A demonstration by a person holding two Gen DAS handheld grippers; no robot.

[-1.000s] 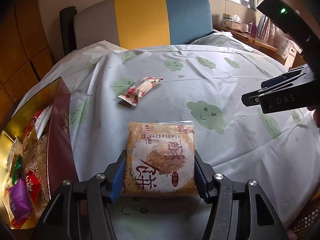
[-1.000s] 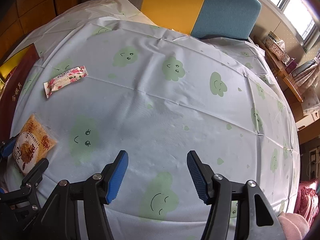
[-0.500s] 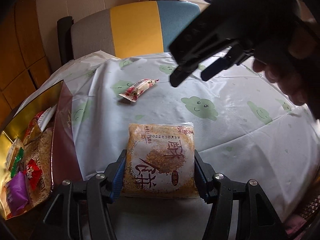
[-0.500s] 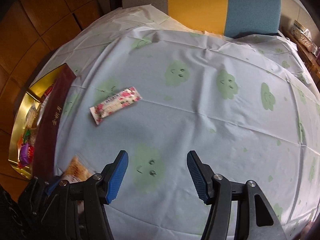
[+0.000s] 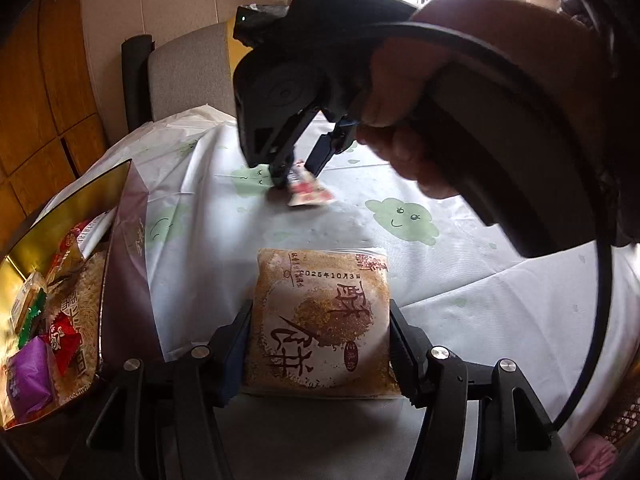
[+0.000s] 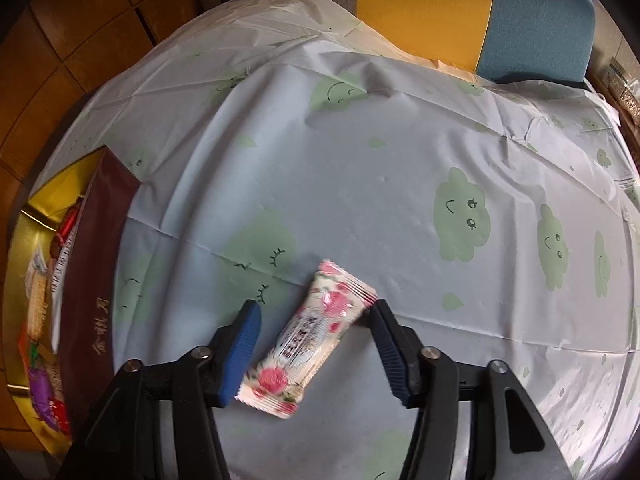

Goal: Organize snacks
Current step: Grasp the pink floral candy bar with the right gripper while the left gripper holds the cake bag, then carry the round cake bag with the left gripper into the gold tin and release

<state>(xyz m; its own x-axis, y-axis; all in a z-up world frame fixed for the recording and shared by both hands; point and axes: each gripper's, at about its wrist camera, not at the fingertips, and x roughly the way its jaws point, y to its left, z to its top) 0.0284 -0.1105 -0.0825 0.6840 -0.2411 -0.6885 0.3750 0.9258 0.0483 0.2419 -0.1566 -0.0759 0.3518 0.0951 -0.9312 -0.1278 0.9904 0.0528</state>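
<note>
The left gripper [image 5: 320, 344] is clamping the square brown pastry packet [image 5: 322, 320] across its flat sides; it is probably light and crumbly, so gentle pressure suits it. Beyond that packet, the right gripper [image 6: 316, 354] has just been closing around the pink-flowered candy bar [image 6: 310, 340], lying slantwise on the tablecloth [image 6: 360, 184], pads apparently not yet pressing. Its slick wrapper wants a mid-body hold. The gold snack box [image 5: 60, 216] is sitting left of the packet.

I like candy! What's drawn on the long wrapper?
Pink flowers on a white wrapper, clearest in the right wrist view.

both wrist views close, angled down, tablecloth [image 5: 500, 300] shared
</note>
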